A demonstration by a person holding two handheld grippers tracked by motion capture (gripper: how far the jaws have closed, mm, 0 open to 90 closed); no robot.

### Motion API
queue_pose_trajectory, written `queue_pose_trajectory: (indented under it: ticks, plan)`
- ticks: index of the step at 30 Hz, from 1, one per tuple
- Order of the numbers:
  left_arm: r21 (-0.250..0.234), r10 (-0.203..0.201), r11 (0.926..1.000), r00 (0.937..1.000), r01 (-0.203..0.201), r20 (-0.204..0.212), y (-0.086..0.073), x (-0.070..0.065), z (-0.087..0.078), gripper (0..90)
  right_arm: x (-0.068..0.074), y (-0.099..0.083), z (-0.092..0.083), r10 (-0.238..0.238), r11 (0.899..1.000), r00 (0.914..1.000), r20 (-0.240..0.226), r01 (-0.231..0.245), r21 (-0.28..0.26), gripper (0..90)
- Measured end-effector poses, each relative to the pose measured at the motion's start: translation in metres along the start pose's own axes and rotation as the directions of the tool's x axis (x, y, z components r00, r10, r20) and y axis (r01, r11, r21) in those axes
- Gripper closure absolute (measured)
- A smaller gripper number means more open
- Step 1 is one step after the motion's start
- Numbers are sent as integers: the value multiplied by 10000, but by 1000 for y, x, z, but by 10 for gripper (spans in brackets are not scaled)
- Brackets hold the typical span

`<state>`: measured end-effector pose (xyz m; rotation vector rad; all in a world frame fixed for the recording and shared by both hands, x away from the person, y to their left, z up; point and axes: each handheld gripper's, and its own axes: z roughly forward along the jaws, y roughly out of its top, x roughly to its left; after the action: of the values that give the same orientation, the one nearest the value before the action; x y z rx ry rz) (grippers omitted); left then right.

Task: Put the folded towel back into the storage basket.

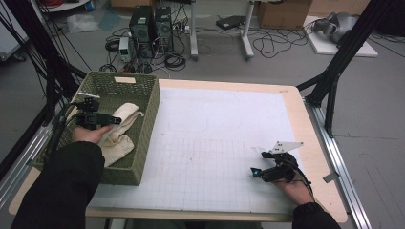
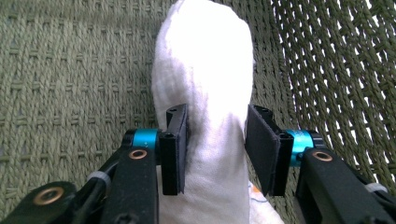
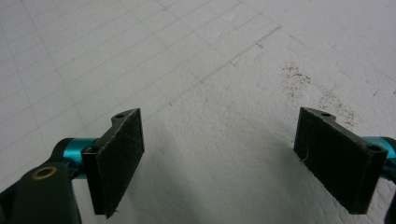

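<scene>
A cream-white towel (image 1: pixel 122 129) lies crumpled in the green woven basket (image 1: pixel 125 172) at the table's left. My left gripper (image 1: pixel 116 119) reaches into the basket from the left, at the towel's upper fold. In the left gripper view the two black jaws stand on either side of a raised fold of the towel (image 2: pixel 205 70), which narrows where they press it; the left gripper (image 2: pixel 215 114) is shut on that fold. My right gripper (image 1: pixel 254 171) rests low over the white gridded mat (image 1: pixel 215 138) at the front right. In its own view the right gripper (image 3: pixel 219 121) is wide open with bare mat between the pads.
The basket's woven wall (image 2: pixel 327 70) rises close on the right of the towel. Beyond the table's far edge are computer towers (image 1: pixel 150 28), cables and a cardboard box (image 1: pixel 284 13). Black frame struts (image 1: pixel 334 71) stand at the table's right.
</scene>
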<state>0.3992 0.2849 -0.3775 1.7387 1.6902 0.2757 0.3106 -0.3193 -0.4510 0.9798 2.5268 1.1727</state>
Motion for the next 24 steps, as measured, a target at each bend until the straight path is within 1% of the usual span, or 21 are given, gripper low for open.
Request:
queue_pose_trajectory:
  ticks: [3,6,10,12,16,17,19,23,24]
  plan:
    - [-5,216,9998,9998,-216,-35,1,-1,-5,557,0,0,0,-5,10000,10000,-5,5,15,153]
    - [74,551,9985,9985,-550,-66,1,0,-11,531,-1,0,0,-8,10000,10000,-40,8,-8,155]
    - [201,974,9950,9952,-974,12,0,-2,-17,518,-1,0,0,-19,10000,10000,-19,19,26,154]
    - [337,1183,9924,9930,-1184,47,-1,-3,-19,516,0,0,0,-3,10000,10000,-9,3,17,154]
    - [576,1666,9843,9860,-1667,63,-2,-4,-25,505,0,0,0,2,10000,10000,-15,-2,17,154]
    - [646,1811,9813,9834,-1811,58,-2,-4,-26,502,0,0,0,11,10000,10000,-48,-11,10,154]
    - [733,1970,9777,9804,-1969,65,-2,-4,-29,499,-1,0,0,-12,10000,10000,-36,12,36,154]
    - [1057,2340,9669,9722,-2321,-54,-3,-5,-32,489,-1,0,0,8,10000,10000,-43,-8,12,154]
    - [1072,2331,9669,9725,-2314,-34,-3,-5,-33,488,-1,0,0,2,10000,10000,-34,-2,18,154]
